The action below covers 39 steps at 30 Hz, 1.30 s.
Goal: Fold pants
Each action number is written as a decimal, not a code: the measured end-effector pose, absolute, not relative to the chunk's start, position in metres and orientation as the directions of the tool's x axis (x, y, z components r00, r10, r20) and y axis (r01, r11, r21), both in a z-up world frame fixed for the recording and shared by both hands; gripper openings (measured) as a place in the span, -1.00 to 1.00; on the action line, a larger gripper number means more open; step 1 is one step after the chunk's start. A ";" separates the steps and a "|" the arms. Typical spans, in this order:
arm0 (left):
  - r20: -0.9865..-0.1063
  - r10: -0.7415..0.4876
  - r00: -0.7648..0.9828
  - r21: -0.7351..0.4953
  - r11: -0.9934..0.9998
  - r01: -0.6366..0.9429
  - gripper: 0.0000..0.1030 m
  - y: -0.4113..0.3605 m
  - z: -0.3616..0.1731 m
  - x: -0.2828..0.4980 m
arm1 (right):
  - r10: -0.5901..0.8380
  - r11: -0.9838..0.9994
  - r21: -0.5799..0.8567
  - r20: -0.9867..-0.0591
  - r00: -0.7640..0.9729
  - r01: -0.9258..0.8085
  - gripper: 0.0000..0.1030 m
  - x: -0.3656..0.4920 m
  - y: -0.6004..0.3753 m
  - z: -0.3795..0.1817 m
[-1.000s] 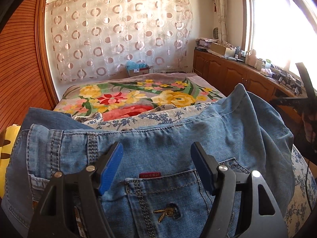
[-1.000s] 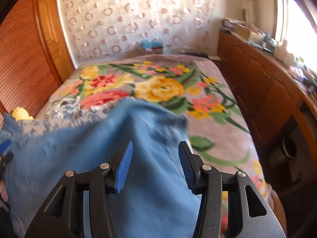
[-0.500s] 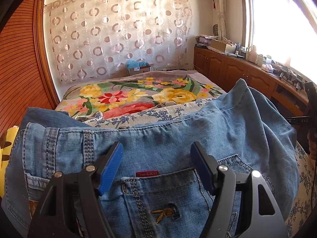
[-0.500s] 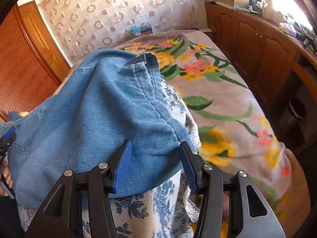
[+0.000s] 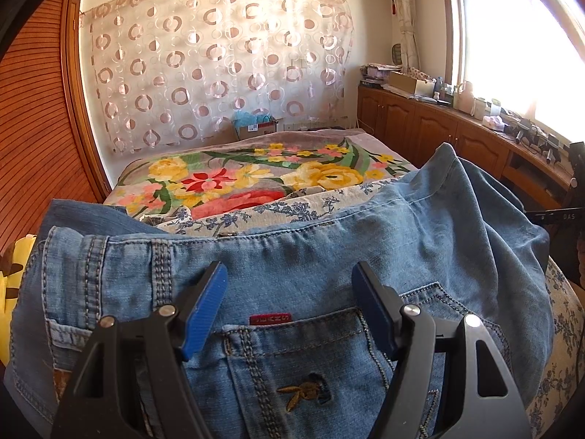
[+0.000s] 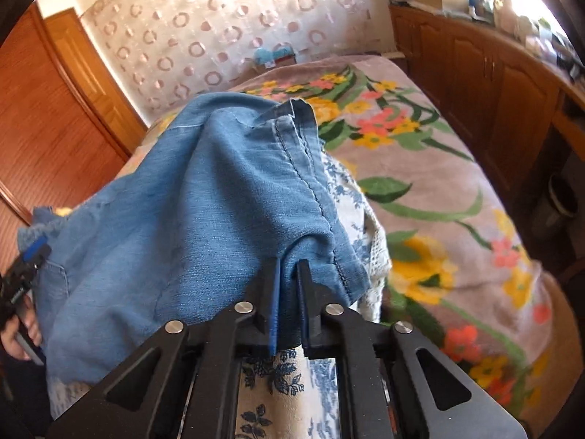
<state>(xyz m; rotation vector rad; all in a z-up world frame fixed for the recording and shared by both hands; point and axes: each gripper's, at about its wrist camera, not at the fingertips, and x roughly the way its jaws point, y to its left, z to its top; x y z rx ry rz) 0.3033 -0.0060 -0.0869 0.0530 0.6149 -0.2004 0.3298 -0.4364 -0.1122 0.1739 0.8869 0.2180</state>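
**Right gripper pinches the jeans**

The blue jeans point(image 5: 292, 256) lie in a heap at the near end of the bed point(image 6: 438, 183), on top of a white cloth with blue flowers point(image 6: 278, 384). That cloth lies on the flowery blanket point(image 5: 256, 179) that covers the bed.

The left gripper point(image 5: 289, 307) is over the waist end of the jeans, near the back pocket point(image 5: 307, 376) with its little red tag point(image 5: 270, 318). Its two blue pads are wide apart and press on nothing. The jeans only lie under them.

The right gripper point(image 6: 289, 292) is at the other end of the heap, near the stitched hem point(image 6: 314, 197), toward the right edge of the bed. Its jaws have just been closing. Now they are squeezed together on a fold of the blue cloth, which sticks up between the two pads.

In the right wrist view, a hand point(image 6: 18, 329) shows at the far left, holding the left gripper.

A wooden cupboard point(image 5: 431, 135) runs along the right side of the bed.
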 end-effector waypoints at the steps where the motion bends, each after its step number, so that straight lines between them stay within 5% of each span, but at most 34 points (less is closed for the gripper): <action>1: -0.578 -0.170 0.798 -0.010 0.979 0.202 0.37 -0.006 -0.087 0.303 | 0.248 0.967 0.227 -0.741 0.624 -0.115 -0.93 0.327 -0.438 -0.108; 13: -0.580 -0.165 0.798 -0.003 0.980 0.200 0.37 -0.006 -0.088 0.302 | 0.091 0.995 0.085 -0.728 0.679 -0.042 -0.92 0.330 -0.461 -0.082; 17: -0.581 -0.162 0.797 0.004 0.979 0.202 0.37 -0.005 -0.088 0.303 | 0.120 0.993 0.098 -0.711 0.693 -0.072 -0.01 0.359 -0.454 -0.077; 33: -0.586 -0.158 0.795 0.010 0.979 0.202 0.37 0.001 -0.089 0.302 | 0.346 0.934 0.326 -0.738 0.579 -0.144 -0.01 0.468 -0.431 -0.126; 34: -0.586 -0.157 0.795 0.011 0.979 0.202 0.37 0.002 -0.089 0.302 | 0.352 0.932 0.332 -0.736 0.578 -0.145 -0.06 0.467 -0.431 -0.126; 37: -0.587 -0.157 0.794 0.011 0.979 0.201 0.37 -0.004 -0.088 0.304 | 0.350 0.934 0.319 -0.723 0.596 -0.161 -0.67 0.464 -0.428 -0.118; 39: -0.587 -0.157 0.794 0.011 0.979 0.201 0.37 -0.004 -0.088 0.304 | 0.297 0.953 0.264 -0.715 0.633 -0.148 -0.71 0.460 -0.427 -0.106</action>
